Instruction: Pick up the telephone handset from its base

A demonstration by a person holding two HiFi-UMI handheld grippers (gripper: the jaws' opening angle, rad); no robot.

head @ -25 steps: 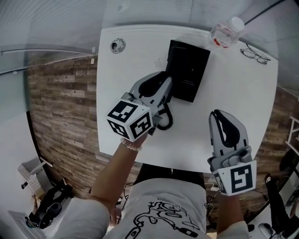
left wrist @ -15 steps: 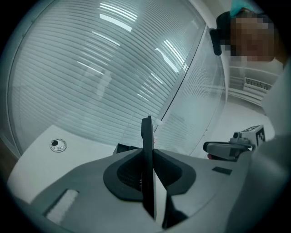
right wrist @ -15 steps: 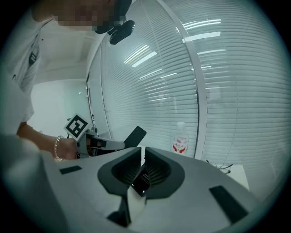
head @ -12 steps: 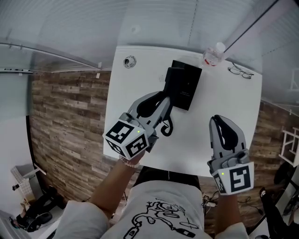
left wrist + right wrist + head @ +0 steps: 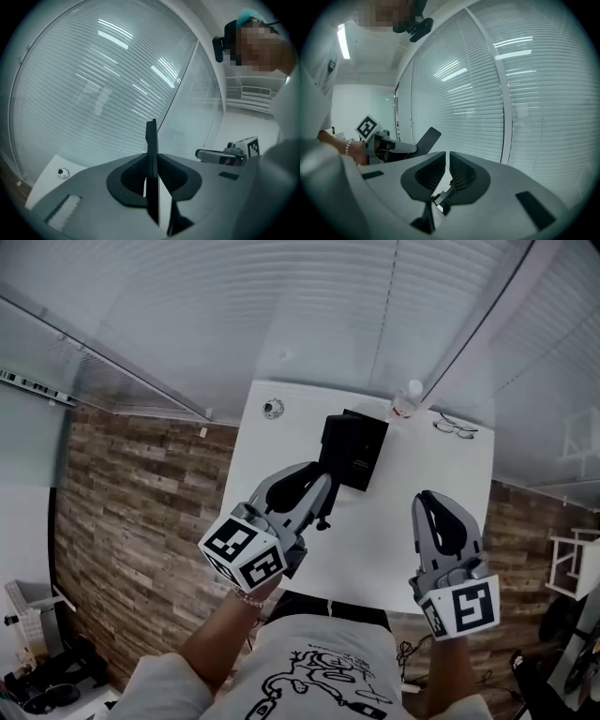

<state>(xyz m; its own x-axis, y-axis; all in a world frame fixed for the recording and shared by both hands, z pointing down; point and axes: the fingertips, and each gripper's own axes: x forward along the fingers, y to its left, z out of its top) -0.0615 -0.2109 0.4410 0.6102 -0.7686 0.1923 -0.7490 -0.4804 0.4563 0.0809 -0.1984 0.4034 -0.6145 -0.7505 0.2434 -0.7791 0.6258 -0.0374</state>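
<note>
My left gripper [image 5: 322,484] is shut on the black telephone handset [image 5: 336,446], held high above the white table [image 5: 412,512]. In the left gripper view the handset [image 5: 151,131] stands edge-on, clamped between the jaws of the left gripper [image 5: 152,161]. Its coiled cord [image 5: 324,519] hangs down below the gripper. The black telephone base [image 5: 371,452] lies on the table's far half. My right gripper [image 5: 433,501] hovers to the right, jaws together and holding nothing; in its own view the right gripper [image 5: 447,158] faces the blinds, and the handset [image 5: 427,138] sticks out at the left.
At the table's far edge stand a water bottle [image 5: 406,405] and a pair of glasses [image 5: 457,427]; a small round fitting [image 5: 273,409] sits at the far left corner. Window blinds [image 5: 309,315] rise behind the table. Wood-plank floor [image 5: 141,493] lies to the left.
Both grippers have risen well above the table, which now looks smaller and farther away. The left one has carried the handset up with it, and the cord trails below.
</note>
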